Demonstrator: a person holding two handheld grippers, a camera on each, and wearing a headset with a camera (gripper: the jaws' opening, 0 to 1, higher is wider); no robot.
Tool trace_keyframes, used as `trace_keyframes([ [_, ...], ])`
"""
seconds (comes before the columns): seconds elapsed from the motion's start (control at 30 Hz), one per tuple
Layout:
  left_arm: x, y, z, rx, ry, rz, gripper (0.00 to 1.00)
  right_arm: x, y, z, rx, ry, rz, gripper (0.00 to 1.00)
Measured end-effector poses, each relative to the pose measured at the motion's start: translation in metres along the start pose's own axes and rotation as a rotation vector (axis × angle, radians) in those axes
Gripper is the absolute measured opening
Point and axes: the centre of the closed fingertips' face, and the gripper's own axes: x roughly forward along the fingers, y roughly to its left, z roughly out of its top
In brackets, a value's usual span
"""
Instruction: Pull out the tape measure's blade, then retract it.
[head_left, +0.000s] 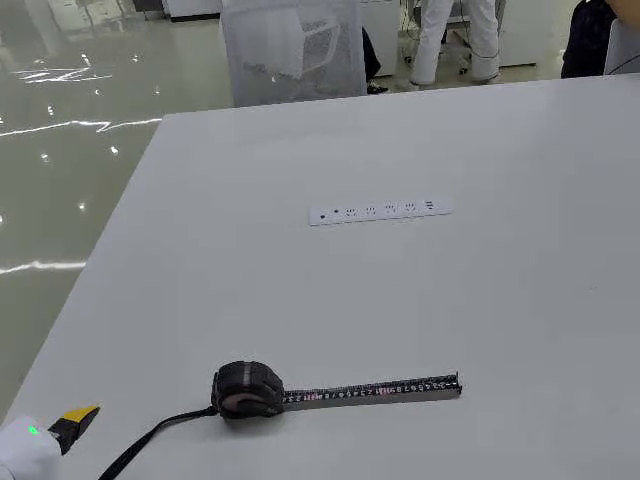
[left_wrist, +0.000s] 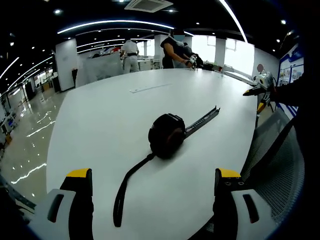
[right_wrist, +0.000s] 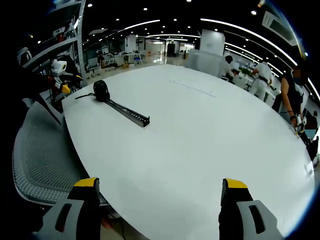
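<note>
On the table (head_left: 400, 300), the tape measure (head_left: 247, 389) is lying, blade (head_left: 380, 390) out, perhaps locked. Left gripper (left_wrist: 154, 173) and right gripper (right_wrist: 159, 182) are hovering spread, empty. Retraction is waiting.

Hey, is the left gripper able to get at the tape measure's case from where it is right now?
Probably yes. The left gripper is open and faces the tape measure case across bare table; only the wrist strap lies between them.

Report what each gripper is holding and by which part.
Nothing is held. The left gripper and right gripper are both open, apart from the black round tape measure lying on the white table with its blade out.
</note>
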Motion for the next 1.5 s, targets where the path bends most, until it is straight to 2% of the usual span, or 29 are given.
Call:
trace_keyframes([
  [0.13,0.002,-0.002,-0.005,0.017,0.024,-0.012,0.99,0.001,-0.001,0.002,0.005,-0.010,-0.004,0.99],
  [0.6,0.005,-0.009,-0.004,0.014,0.025,-0.018,0.99,0.005,-0.001,0.003,-0.021,0.001,0.015,0.99],
  [0.7,0.006,-0.009,-0.006,-0.015,0.048,-0.021,0.99,0.007,0.000,0.003,-0.027,0.006,0.021,0.99],
  [0.93,0.010,-0.007,-0.003,0.018,0.047,-0.006,0.99,0.012,0.010,0.001,-0.050,0.031,0.057,0.99],
  [1.0,0.012,-0.008,0.002,0.004,0.022,-0.006,0.99,0.015,0.014,0.002,-0.042,0.032,0.071,0.99],
  [1.27,0.024,-0.014,0.009,0.021,0.032,-0.012,0.99,0.024,0.018,0.014,-0.077,0.028,0.087,0.99],
  [1.3,0.027,-0.014,0.009,-0.001,0.033,-0.008,0.99,0.026,0.018,0.017,-0.086,0.030,0.090,0.99],
  [1.4,0.033,-0.014,0.016,-0.008,0.015,0.019,0.99,0.029,0.016,0.024,-0.098,0.025,0.093,0.99],
  [1.5,0.038,-0.015,0.021,-0.025,0.003,0.027,0.99,0.032,0.013,0.028,-0.126,0.045,0.094,0.99],
])
